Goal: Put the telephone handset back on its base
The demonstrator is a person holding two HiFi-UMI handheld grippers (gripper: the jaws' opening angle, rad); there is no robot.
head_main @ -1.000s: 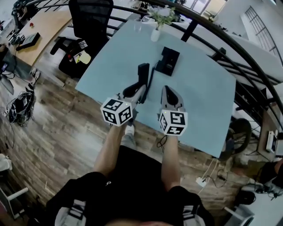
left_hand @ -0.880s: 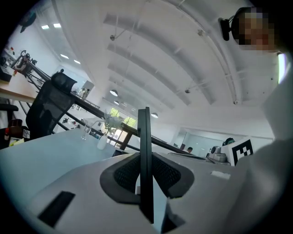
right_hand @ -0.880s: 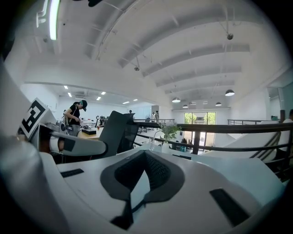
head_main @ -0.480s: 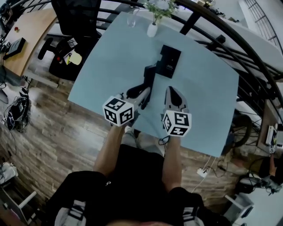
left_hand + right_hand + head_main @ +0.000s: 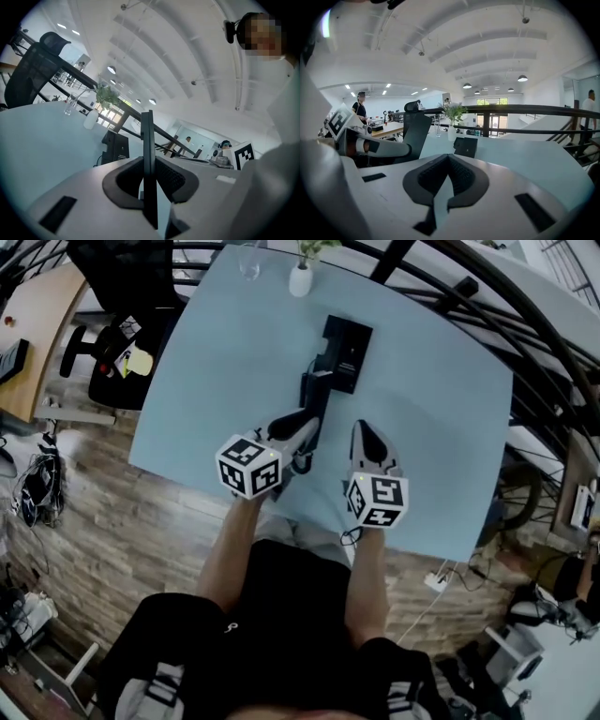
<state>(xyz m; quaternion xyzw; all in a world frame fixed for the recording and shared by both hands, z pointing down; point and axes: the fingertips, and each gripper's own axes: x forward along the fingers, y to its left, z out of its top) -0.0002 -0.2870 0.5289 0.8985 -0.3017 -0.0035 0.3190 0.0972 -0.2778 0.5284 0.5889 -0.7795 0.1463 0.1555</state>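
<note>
The black handset [image 5: 310, 399] hangs over the light blue table [image 5: 225, 352], and my left gripper [image 5: 302, 430] is shut on its near end. Its far end sits close to the left side of the black base [image 5: 348, 352], which lies flat further back. In the left gripper view the handset [image 5: 147, 136] stands edge-on between the pads, with the base [image 5: 115, 146] beyond it. My right gripper [image 5: 362, 431] hovers just right of the handset, shut and holding nothing. In the right gripper view, my right gripper [image 5: 448, 158] points at the base [image 5: 465, 146], with the handset [image 5: 415, 133] at left.
A white vase [image 5: 300, 279] with a plant and a clear glass [image 5: 248, 263] stand at the table's far edge. Dark railings [image 5: 487, 310] run behind and to the right. A black office chair [image 5: 112, 277] stands off the table's left side, over the wooden floor.
The left gripper has carried the handset forward, so its far end is now nearer the base. The right gripper moved along beside it and stayed shut.
</note>
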